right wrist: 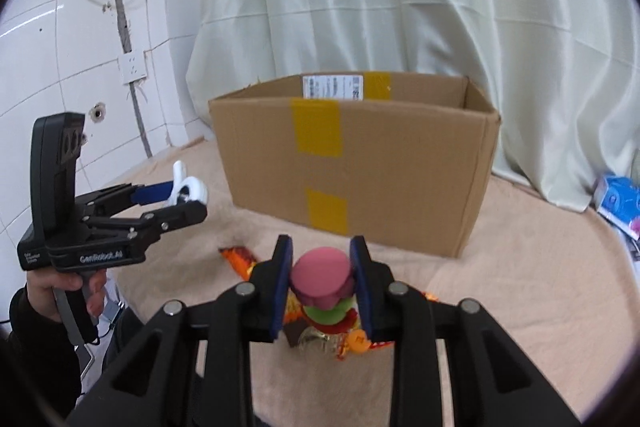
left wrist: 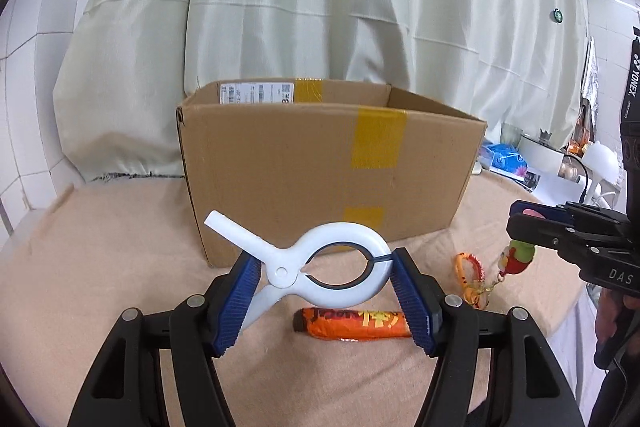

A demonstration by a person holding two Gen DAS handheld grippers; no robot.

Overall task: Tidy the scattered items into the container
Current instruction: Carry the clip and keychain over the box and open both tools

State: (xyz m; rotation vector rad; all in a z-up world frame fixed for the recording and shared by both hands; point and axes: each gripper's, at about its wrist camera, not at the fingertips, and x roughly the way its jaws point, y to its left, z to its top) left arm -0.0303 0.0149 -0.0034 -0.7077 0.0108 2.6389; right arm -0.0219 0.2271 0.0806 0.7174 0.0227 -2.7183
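My left gripper point(left wrist: 326, 267) is shut on a white plastic clamp point(left wrist: 308, 263) and holds it above the beige cloth, in front of the open cardboard box point(left wrist: 320, 171). The clamp also shows in the right wrist view point(right wrist: 186, 187). My right gripper point(right wrist: 322, 277) is shut on a small toy charm point(right wrist: 324, 283) with a pink top and green and red body. From the left wrist view the charm point(left wrist: 518, 259) hangs on the right, its orange cord point(left wrist: 470, 275) trailing down to the cloth. An orange snack wrapper point(left wrist: 354, 323) lies on the cloth below both grippers.
The box point(right wrist: 360, 163) stands at the back of the cloth-covered table point(left wrist: 100, 267), before a pale curtain point(left wrist: 320, 7). A blue packet point(right wrist: 618, 203) and clutter lie at the far right. A tiled wall point(right wrist: 60, 47) is on the left.
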